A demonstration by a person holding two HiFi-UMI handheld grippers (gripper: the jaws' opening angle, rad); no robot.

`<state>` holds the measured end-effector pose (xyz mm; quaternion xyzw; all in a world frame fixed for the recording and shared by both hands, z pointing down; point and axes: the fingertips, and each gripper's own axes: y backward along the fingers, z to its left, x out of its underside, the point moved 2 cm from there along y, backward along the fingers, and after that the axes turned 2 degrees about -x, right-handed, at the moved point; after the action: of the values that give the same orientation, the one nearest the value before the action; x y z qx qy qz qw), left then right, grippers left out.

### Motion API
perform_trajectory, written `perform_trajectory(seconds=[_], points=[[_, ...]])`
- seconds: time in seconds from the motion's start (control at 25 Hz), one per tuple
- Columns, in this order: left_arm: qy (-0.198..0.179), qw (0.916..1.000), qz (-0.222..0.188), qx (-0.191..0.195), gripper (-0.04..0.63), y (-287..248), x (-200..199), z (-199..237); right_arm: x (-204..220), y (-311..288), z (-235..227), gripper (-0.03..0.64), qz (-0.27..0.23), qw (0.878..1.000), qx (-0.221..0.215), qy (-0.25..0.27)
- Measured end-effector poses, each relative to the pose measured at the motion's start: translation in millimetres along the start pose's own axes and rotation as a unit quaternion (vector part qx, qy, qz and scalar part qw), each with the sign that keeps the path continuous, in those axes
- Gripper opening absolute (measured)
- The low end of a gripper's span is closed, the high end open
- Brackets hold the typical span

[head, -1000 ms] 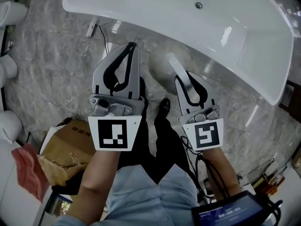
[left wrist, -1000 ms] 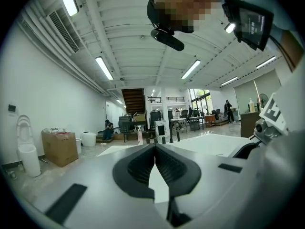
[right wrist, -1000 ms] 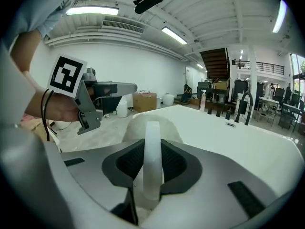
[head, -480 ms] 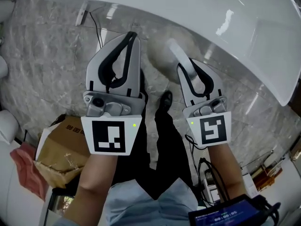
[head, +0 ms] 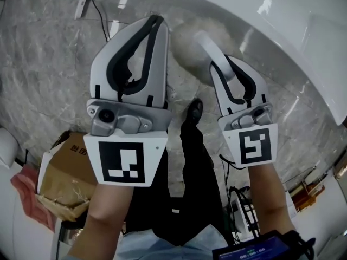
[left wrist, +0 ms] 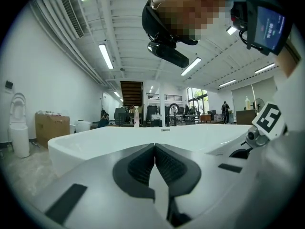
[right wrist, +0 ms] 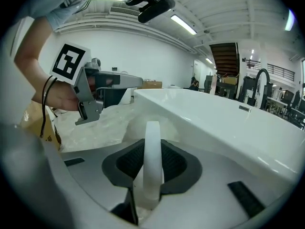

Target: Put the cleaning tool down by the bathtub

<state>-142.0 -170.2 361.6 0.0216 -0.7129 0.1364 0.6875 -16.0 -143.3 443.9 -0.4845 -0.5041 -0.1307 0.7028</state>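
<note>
Right fingers [right wrist: 125,162] clamped on the tool [right wrist: 152,128] by the tub [head: 282,26]; left fingers [left wrist: 138,168] together, empty.

The right gripper [head: 223,64] pinches the tool's white handle, which stands upright between its fingers. The fluffy head [head: 187,50] lies just past them, close against the tub wall and over the marble floor [head: 49,80]; whether it touches the floor I cannot tell. The left gripper [head: 154,21] is just to the left, holding nothing. A box [head: 65,172] sits near left.
</note>
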Motion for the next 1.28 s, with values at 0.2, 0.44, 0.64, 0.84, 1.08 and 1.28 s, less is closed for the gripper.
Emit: perform_trajectory(seconds=[0.2,0.44,0.64,0.84,1.08,1.28], points=[[0.001,1.0,0.008,0.002,0.017,-6,38,2,31,-23,2,0.101,-0.001,1.0,-0.004,0.004],[-0.002,1.0,0.009,0.003,0.017,-14,68,7,67,-50,5,0.101,0.008,0.999,-0.027,0.026],[-0.001,0.9999,0.015,0.001,0.017,-21,91,11,87,-74,5,0.101,0.009,0.998,-0.05,0.045],[0.003,0.9997,0.026,0.004,0.017,-26,115,12,109,-94,6,0.101,0.018,0.997,-0.064,0.05],[-0.002,0.9997,0.022,0.006,0.017,-39,134,11,146,-109,3,0.101,0.045,0.994,-0.081,0.062],[-0.007,0.9997,0.023,0.009,0.017,-50,149,7,169,-123,0,0.101,0.047,0.992,-0.091,0.068]])
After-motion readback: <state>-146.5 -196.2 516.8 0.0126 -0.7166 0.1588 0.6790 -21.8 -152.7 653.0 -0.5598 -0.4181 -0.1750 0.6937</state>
